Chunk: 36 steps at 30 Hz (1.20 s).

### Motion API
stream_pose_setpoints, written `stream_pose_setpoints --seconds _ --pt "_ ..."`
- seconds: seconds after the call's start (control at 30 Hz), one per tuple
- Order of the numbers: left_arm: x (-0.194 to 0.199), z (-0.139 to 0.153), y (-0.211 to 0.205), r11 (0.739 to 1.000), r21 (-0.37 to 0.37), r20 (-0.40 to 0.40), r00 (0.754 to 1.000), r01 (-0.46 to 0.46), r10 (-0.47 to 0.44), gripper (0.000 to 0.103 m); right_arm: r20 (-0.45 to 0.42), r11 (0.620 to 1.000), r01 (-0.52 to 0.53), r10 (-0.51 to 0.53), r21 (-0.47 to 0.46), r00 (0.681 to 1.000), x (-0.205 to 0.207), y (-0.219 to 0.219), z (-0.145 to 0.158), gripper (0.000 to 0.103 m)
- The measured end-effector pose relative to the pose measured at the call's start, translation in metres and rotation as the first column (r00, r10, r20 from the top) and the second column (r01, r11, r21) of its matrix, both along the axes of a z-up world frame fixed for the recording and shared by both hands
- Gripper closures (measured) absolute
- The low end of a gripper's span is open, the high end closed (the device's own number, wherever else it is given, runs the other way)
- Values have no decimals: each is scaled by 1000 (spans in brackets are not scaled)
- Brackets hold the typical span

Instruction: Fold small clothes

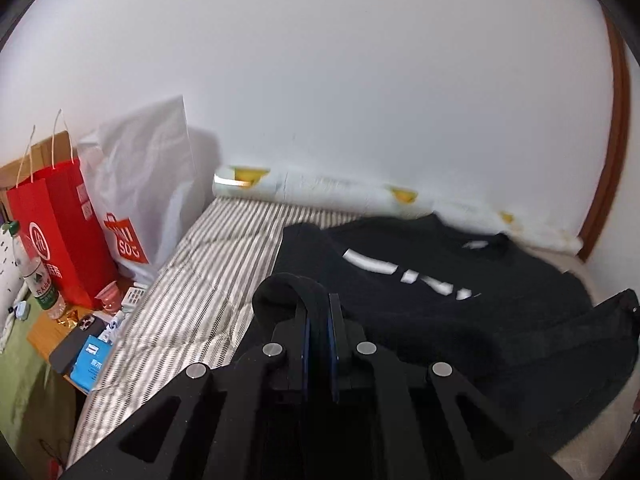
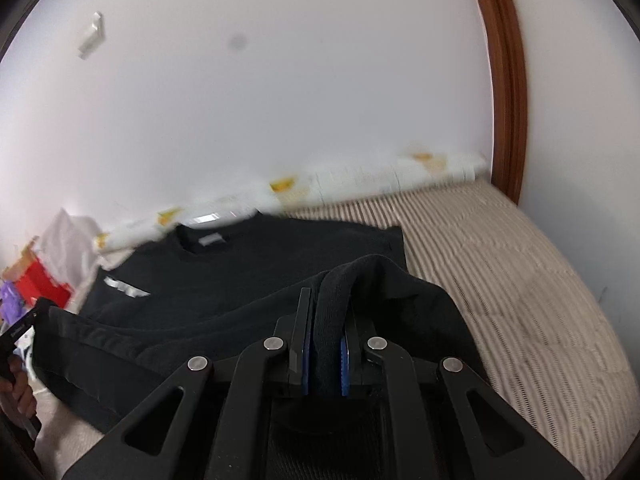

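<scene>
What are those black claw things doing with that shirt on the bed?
A person is folding a black shirt with a clamp tool in each hand. The left gripper and the right gripper are each shut on a pinch of its bottom edge, held up over the shirt's front. The collar end lies flat on the striped bed, near the wall. The fold isn't laid down yet. Two shopping bags stand beside the bed.

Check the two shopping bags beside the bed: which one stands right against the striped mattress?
The white plastic bag with the orange logo; its base touches the striped mattress. The red paper bag with string handles stands further out.
</scene>
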<state>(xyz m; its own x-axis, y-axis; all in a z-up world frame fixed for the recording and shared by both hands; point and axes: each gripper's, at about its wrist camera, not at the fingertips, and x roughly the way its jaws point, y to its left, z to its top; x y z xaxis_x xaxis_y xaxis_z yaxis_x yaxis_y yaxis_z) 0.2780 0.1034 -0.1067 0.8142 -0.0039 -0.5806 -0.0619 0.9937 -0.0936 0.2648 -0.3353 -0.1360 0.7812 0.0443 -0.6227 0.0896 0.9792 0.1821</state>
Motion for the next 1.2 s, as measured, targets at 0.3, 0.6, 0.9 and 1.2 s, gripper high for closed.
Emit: stream_pose_setpoints --seconds 0.3,0.6,0.9,1.2 --pt "24 -25 3 1000 1 -95 995 20 -20 92 -79 998 6 -10 -60 997 30 -1 -39 91" --pt "27 -31 0 999 32 -126 992 10 -6 87 -121 999 17 -20 -28 992 32 -8 -46 90" --pt "26 -30 -2 997 74 -117 993 -18 26 70 -128 997 19 -29 -73 991 34 0 -46 83" --pt "19 -24 -8 994 109 -68 997 -19 26 40 -128 997 10 -20 -81 992 33 3 -45 77"
